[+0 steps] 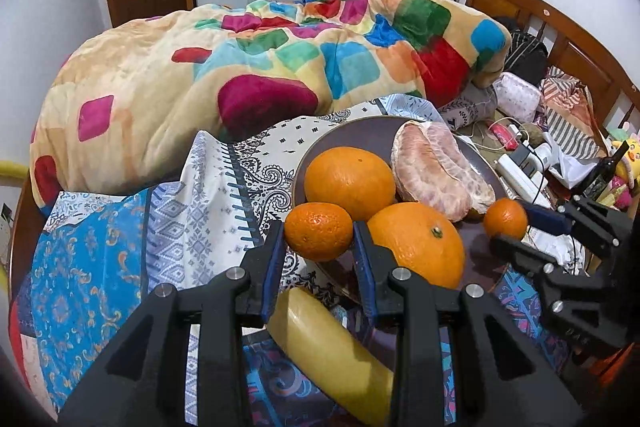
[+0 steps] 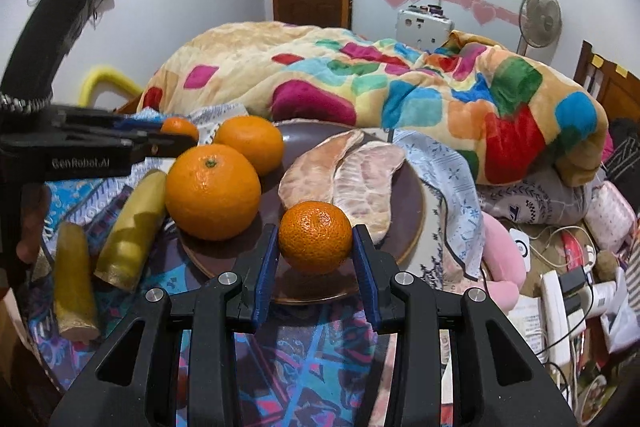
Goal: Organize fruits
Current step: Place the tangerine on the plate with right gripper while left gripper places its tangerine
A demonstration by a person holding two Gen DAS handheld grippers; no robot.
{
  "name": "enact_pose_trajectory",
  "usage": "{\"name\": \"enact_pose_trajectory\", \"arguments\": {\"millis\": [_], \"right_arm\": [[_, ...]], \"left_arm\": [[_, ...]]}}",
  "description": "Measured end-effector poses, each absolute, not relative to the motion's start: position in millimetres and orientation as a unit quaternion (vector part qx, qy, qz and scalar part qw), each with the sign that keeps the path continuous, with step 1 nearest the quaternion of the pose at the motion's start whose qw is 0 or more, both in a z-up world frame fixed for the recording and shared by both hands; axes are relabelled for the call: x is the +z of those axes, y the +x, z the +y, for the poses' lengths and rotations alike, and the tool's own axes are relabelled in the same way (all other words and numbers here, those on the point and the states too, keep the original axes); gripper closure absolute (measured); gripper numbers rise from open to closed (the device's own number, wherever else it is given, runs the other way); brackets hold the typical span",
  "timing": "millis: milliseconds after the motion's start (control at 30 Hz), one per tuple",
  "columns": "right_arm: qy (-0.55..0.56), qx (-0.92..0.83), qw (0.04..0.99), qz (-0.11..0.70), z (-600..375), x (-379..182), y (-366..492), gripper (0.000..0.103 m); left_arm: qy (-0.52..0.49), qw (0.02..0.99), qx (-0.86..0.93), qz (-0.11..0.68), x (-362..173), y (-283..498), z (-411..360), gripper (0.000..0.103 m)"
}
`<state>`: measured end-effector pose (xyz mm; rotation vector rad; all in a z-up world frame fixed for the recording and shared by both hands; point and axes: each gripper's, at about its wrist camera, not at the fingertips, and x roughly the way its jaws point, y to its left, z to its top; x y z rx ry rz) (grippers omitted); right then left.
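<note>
Orange, pebbled peel on both small mandarins, each clamped between blue ribbed pads. Left gripper holds its left mandarin across the widest part, jaws narrowed onto it, over the near-left rim of the brown plate. Right gripper pinches the right mandarin the same way, above the plate's near edge.

Handling guess: light, roundish, skin loose and slightly springy, so a firm squeeze may dent or split it; gripping at the equator looks right, and the ribbed pads should stop it rolling out.

On the plate: two big oranges, smooth, waxy, firmer and heavier-looking, and peeled pomelo segments, matte, papery membrane, soft, easily torn.

Two yellow cylindrical pieces lie on the patterned cloth left of the plate; look stiff, glossy; what they are is unclear.

Fleecy patchwork blanket bunched at the far side.
</note>
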<state>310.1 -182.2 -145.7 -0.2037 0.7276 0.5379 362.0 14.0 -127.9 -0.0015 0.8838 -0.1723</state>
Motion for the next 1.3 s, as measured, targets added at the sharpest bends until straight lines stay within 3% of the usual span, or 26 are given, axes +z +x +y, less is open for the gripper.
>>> {"name": "enact_pose_trajectory", "arguments": {"millis": [600, 1033, 1133, 1300], "right_arm": [[-0.068, 0.269, 0.878, 0.389, -184, -156, 325, 0.064], [-0.063, 0.265, 0.884, 0.379, -187, -153, 323, 0.063], [-0.059, 0.259, 0.892, 0.365, -190, -147, 319, 0.056], [-0.055, 0.263, 0.896, 0.353, -189, -134, 306, 0.056]], "left_arm": [[0.026, 0.896, -0.076, 0.436, -130, 369, 6, 0.069], [0.0, 0.9, -0.069, 0.43, -127, 366, 18, 0.047], [-0.006, 0.905, -0.058, 0.421, -123, 357, 23, 0.045], [-0.013, 0.913, -0.046, 0.405, -113, 331, 34, 0.041]]}}
